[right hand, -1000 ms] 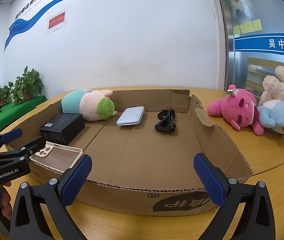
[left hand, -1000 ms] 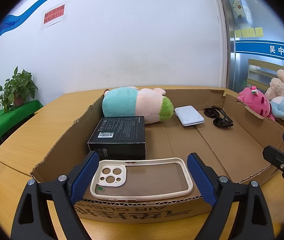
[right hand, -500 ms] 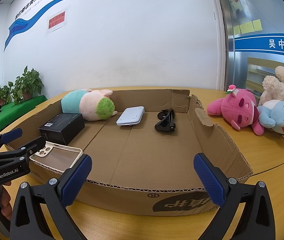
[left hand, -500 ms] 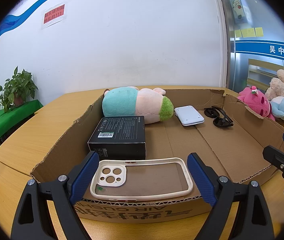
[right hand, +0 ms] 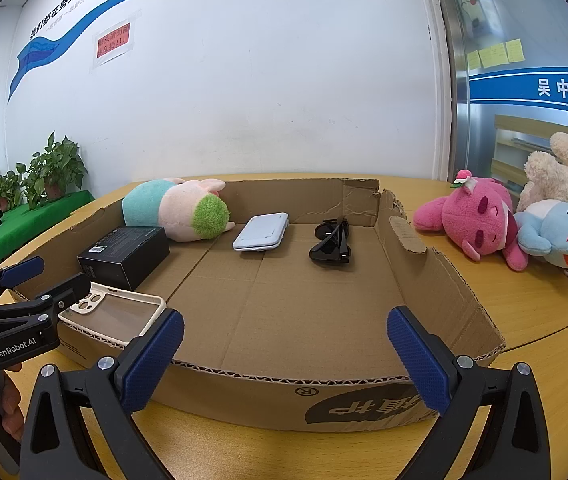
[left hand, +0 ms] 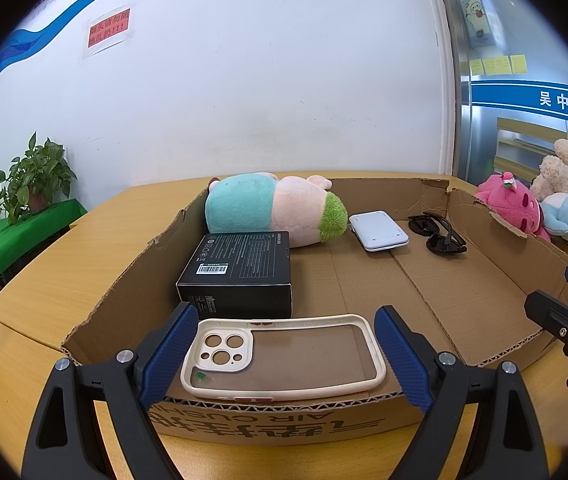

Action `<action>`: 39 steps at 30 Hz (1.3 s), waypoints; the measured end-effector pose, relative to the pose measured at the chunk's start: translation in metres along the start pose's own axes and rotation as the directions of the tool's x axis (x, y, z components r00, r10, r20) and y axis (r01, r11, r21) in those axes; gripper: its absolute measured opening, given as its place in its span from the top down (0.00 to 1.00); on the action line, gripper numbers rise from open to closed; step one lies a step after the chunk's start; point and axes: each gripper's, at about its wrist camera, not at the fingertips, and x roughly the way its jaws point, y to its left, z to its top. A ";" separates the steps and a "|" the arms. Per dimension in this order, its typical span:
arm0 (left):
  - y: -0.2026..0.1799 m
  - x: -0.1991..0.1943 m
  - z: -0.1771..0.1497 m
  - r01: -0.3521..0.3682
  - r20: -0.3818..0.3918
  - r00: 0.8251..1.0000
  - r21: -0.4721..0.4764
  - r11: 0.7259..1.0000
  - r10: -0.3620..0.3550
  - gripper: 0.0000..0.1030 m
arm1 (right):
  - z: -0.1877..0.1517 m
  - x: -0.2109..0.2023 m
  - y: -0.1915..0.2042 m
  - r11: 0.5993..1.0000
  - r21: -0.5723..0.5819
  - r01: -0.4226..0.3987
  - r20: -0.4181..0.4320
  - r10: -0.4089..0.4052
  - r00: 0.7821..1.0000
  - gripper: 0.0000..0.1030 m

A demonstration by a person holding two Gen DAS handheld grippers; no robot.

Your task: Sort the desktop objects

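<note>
— So which gripper is nearer the case point(left hand: 284, 354)?
— Left gripper point(left hand: 284, 354): its jaws gape wide and empty, with the case lying between them on the box's point(left hand: 364, 426) near wall, long axis crosswise.
— And the right gripper point(right hand: 284, 354)?
— Also open, holding nothing, facing bare cardboard. Farther back lie the black box point(left hand: 239, 268), plush point(left hand: 271, 208), white device point(left hand: 380, 232) and sunglasses point(left hand: 438, 234).

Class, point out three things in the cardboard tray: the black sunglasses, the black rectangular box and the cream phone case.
black sunglasses point(right hand: 330, 242), right wrist view, near lens
black rectangular box point(left hand: 239, 258), left wrist view, printed top
cream phone case point(left hand: 219, 350), left wrist view, camera-hole panel
</note>
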 end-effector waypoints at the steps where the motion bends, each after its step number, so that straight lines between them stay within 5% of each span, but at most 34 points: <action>1: 0.000 0.000 0.000 -0.002 0.000 1.000 0.000 1.000 0.002 0.13 | 0.002 -0.001 0.000 1.000 0.001 0.000 0.000 0.000 1.000 0.00; 39: -0.002 -0.003 -0.001 0.001 0.000 1.000 0.001 1.000 -0.001 0.12 | 0.004 -0.002 0.000 1.000 0.001 0.000 0.000 0.000 1.000 0.00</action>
